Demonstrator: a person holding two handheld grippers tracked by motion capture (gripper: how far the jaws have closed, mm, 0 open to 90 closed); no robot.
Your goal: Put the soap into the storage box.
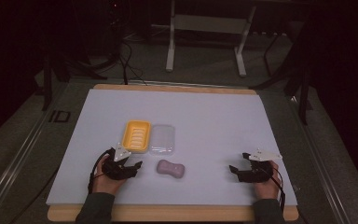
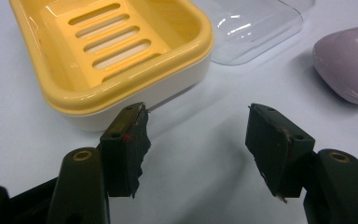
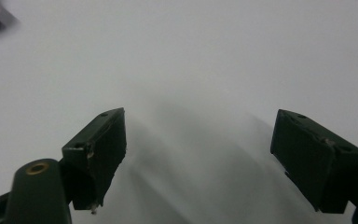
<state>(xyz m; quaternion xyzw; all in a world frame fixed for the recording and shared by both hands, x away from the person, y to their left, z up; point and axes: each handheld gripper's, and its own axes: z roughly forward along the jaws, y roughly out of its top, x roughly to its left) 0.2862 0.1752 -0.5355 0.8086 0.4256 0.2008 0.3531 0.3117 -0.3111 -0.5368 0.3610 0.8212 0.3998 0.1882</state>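
Both grippers spread and empty at the near edge; soap lies loose between them, just in front of the dish and lid.

The white table (image 1: 214, 116) carries a yellow soap dish (image 1: 136, 136) with a clear lid (image 1: 162, 139) touching its right side, and a lilac soap bar (image 1: 171, 168) near both, closer to the person. The left gripper (image 2: 196, 140), jaws apart and holding nothing, sits just beside the dish's near corner; swinging toward the soap could clip the dish rim and shove it into the lid. The rounded bar may squirt out of a hard pinch. The right gripper (image 3: 198, 154), also released, rests well apart over bare surface; nothing blocks its path to the soap.
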